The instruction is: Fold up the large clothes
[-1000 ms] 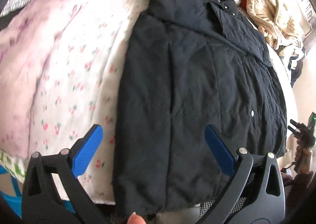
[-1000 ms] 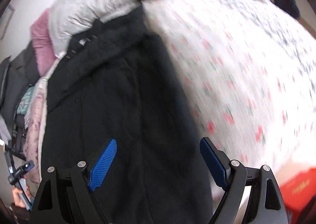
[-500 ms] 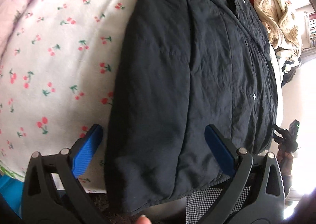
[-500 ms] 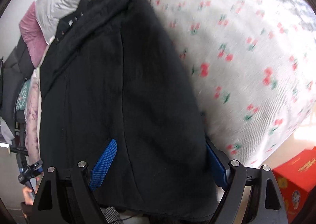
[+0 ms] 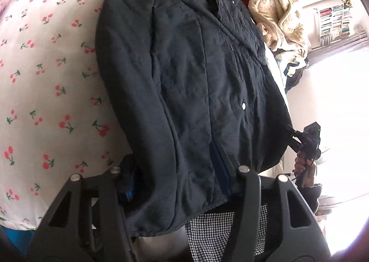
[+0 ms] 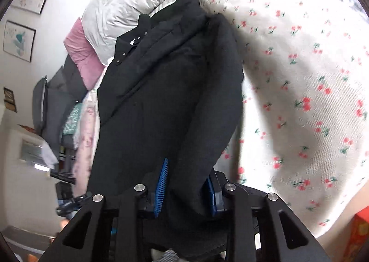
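Black quilted fabric fills our left wrist view: one jacket (image 5: 196,91) lies lengthwise on a white cherry-print bedspread (image 5: 46,77), collar far from us, hem hanging off the near bed edge. Our left gripper (image 5: 177,181) has its two blue-padded fingers drawn in on the hem, one pad at the jacket's left edge and one sunk in a fold to the right, cloth bunched between them. We count five snaps along the front. One beige garment (image 5: 276,15) is heaped beyond the collar, and one bookshelf (image 5: 334,22) stands at the far right. At the right edge our right hand (image 5: 303,165) holds the other tool.

From the right wrist view, the same jacket (image 6: 166,91) rises from the right gripper (image 6: 186,190), whose two blue pads clamp a thick fold of hem. The bedspread (image 6: 311,77) spreads to the right. One grey pillow (image 6: 129,12), one pink pillow (image 6: 83,56) and two framed pictures (image 6: 19,40) sit to the left.
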The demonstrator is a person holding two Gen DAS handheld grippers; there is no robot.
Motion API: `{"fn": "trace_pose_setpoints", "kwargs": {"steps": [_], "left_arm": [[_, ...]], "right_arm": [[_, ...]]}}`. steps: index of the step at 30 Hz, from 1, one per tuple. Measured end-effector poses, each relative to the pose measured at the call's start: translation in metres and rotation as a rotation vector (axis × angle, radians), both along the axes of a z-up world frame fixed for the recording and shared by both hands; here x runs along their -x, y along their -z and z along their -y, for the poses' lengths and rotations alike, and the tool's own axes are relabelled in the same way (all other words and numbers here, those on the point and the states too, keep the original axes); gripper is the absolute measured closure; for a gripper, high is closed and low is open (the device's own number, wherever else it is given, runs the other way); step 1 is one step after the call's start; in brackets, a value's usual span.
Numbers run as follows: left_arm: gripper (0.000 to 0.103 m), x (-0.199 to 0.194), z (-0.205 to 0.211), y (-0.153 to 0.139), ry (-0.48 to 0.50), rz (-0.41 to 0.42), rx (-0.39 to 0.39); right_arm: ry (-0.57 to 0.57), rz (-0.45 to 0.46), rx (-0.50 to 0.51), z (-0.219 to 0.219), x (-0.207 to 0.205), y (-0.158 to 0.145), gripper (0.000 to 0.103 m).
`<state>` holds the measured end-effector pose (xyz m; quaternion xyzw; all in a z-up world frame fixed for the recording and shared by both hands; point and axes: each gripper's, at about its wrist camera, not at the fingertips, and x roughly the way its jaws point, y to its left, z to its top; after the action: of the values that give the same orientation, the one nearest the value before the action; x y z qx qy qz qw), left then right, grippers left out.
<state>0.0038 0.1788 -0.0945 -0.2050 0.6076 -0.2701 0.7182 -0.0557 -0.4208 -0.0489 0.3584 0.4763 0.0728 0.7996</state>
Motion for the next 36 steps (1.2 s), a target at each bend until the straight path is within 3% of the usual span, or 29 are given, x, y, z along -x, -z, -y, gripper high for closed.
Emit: {"fn": "trace_pose_setpoints", "kwargs": {"steps": [4, 6, 7, 8, 11, 14, 20, 23, 30, 33, 36], "left_arm": [[0.047, -0.003, 0.008, 0.029, 0.027, -0.126, -0.091], [0.048, -0.002, 0.011, 0.03, 0.033, -0.124, -0.108], [0.063, -0.001, 0.013, 0.026, 0.039, -0.105, -0.119], [0.082, 0.0, 0.013, 0.021, 0.033, -0.086, -0.118], [0.086, 0.0, 0.011, -0.01, -0.005, 0.001, 0.014], [0.088, -0.002, 0.011, -0.067, -0.042, 0.18, 0.13], [0.089, -0.006, -0.002, -0.165, -0.12, 0.398, 0.253], [0.089, 0.009, -0.015, -0.195, -0.131, 0.477, 0.3], [0.089, 0.077, -0.062, -0.224, -0.128, 0.571, 0.407], [0.089, 0.096, -0.068, -0.231, -0.126, 0.58, 0.383], [0.088, 0.082, -0.063, -0.22, -0.129, 0.524, 0.361]], "right_arm": [[0.009, -0.131, 0.021, 0.003, -0.001, 0.021, 0.07], [0.006, -0.151, 0.02, 0.004, -0.002, 0.024, 0.071], [0.004, -0.141, 0.025, 0.004, -0.001, 0.022, 0.073], [0.001, -0.125, 0.035, 0.002, -0.001, 0.018, 0.08], [-0.021, 0.01, 0.027, -0.006, -0.003, -0.01, 0.085], [-0.004, 0.184, -0.023, -0.004, -0.003, -0.046, 0.087], [0.071, 0.428, -0.044, 0.006, -0.002, -0.143, 0.087], [0.064, 0.513, -0.049, 0.009, 0.016, -0.175, 0.087], [0.035, 0.587, -0.086, 0.01, 0.089, -0.198, 0.088], [0.024, 0.569, -0.066, 0.008, 0.103, -0.202, 0.087], [0.008, 0.506, -0.032, 0.0, 0.086, -0.196, 0.087]]}}
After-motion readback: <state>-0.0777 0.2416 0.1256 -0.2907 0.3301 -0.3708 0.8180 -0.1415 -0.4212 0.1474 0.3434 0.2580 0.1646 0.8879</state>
